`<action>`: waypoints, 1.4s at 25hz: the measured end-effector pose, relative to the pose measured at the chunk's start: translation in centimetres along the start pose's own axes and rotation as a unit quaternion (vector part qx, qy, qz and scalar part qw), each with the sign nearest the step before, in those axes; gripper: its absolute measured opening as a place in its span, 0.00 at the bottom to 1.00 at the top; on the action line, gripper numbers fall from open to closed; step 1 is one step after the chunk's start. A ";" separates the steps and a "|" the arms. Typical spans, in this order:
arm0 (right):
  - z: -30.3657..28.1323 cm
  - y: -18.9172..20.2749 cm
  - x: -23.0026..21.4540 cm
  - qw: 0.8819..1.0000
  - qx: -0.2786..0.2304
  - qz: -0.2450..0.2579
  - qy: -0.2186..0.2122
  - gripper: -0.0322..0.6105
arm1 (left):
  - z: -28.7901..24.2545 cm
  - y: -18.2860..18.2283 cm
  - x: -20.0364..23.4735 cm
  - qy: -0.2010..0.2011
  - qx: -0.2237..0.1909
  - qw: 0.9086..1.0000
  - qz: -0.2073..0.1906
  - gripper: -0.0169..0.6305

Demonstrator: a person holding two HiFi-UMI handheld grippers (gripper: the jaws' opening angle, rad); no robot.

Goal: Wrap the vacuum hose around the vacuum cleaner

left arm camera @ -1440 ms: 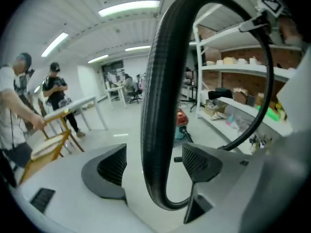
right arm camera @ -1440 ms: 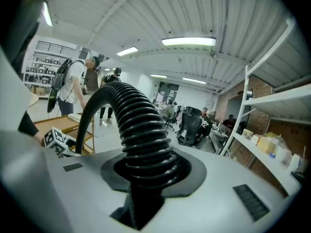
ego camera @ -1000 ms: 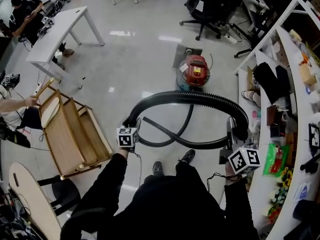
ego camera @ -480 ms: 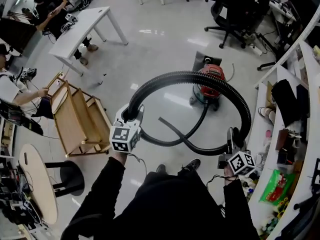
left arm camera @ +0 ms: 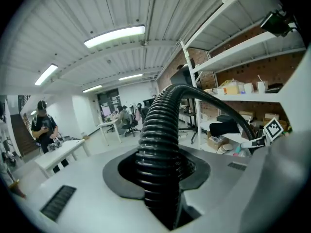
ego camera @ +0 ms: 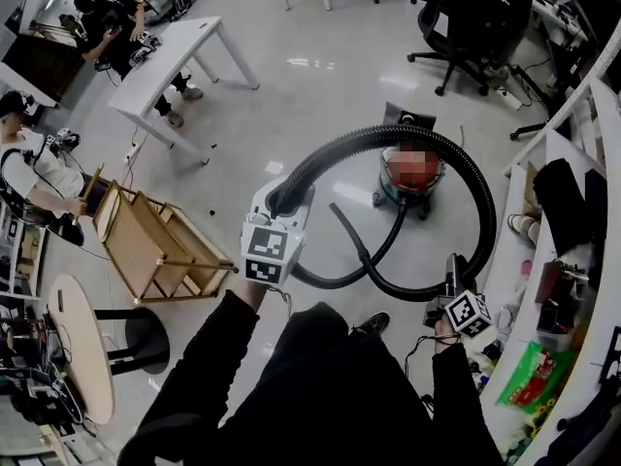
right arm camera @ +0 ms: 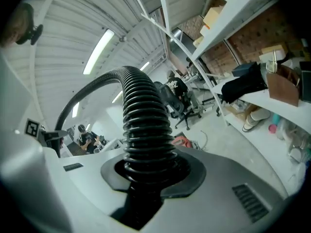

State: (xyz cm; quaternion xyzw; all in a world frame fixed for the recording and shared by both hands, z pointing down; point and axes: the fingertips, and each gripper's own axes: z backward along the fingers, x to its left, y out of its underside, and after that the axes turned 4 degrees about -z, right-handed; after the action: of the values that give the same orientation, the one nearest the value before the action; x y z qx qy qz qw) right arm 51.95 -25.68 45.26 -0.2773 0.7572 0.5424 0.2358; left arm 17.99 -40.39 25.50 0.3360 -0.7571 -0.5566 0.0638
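Looping underway: left gripper [ego camera: 279, 204], jaws just closing, and right gripper [ego camera: 452, 276] both clamp the vacuum hose [ego camera: 342, 146] arched over the vacuum cleaner [ego camera: 412, 175]; next, likely lowering the loop around it.

A glossy pale floor [ego camera: 291, 115] is seen. On it a red vacuum cleaner [ego camera: 412, 171] is stood, beyond the left gripper [ego camera: 281, 200] and right gripper [ego camera: 452, 266] and between them. A wooden rack [ego camera: 155, 250] is set left of the left gripper, with a white table [ego camera: 175, 66] farther off beyond it.
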 end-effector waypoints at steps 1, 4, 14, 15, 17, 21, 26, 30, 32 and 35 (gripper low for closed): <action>-0.1 -2.4 0.7 1.000 -0.022 0.005 -0.013 0.23 | -0.5 -0.3 -0.2 0.006 -0.001 1.000 0.007 0.25; -0.4 -9.1 2.5 0.996 -0.057 0.055 -0.031 0.23 | -2.1 -0.4 0.1 0.023 -0.004 0.999 0.037 0.25; 5.1 -22.4 4.6 0.966 -0.118 0.209 0.092 0.23 | -7.3 0.4 -0.9 0.101 -0.013 0.995 0.023 0.25; 5.0 -22.6 4.4 0.960 -0.111 0.229 0.112 0.23 | -8.0 0.2 -0.7 0.105 -0.015 0.994 0.025 0.25; 3.6 -21.5 3.8 0.954 -0.085 0.249 0.142 0.23 | -9.6 0.2 0.0 0.109 -0.012 0.993 0.031 0.25; -2.9 -15.1 2.3 0.960 -0.031 0.243 0.132 0.23 | -11.9 1.1 2.7 0.098 0.016 0.993 0.056 0.25; -14.4 -3.9 1.4 0.972 0.058 0.206 0.102 0.23 | -14.6 -0.3 7.6 0.069 0.015 0.996 0.050 0.25; -20.2 2.3 2.6 0.984 0.107 0.127 0.066 0.35 | -15.8 -3.1 9.2 0.072 -0.015 0.997 0.023 0.25; -21.9 4.5 3.4 0.985 0.136 0.096 0.052 0.47 | -16.1 -4.1 9.5 0.078 -0.028 0.996 0.015 0.25; -23.2 6.6 5.0 0.981 0.171 0.079 0.037 0.47 | -16.5 -4.7 9.9 0.094 -0.040 0.995 0.005 0.25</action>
State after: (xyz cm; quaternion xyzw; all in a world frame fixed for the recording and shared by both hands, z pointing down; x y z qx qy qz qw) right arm 42.52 -46.90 53.49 -0.1924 0.8665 0.4109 0.2080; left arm 20.22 -60.09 24.68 0.3804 -0.7266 -0.5519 0.1505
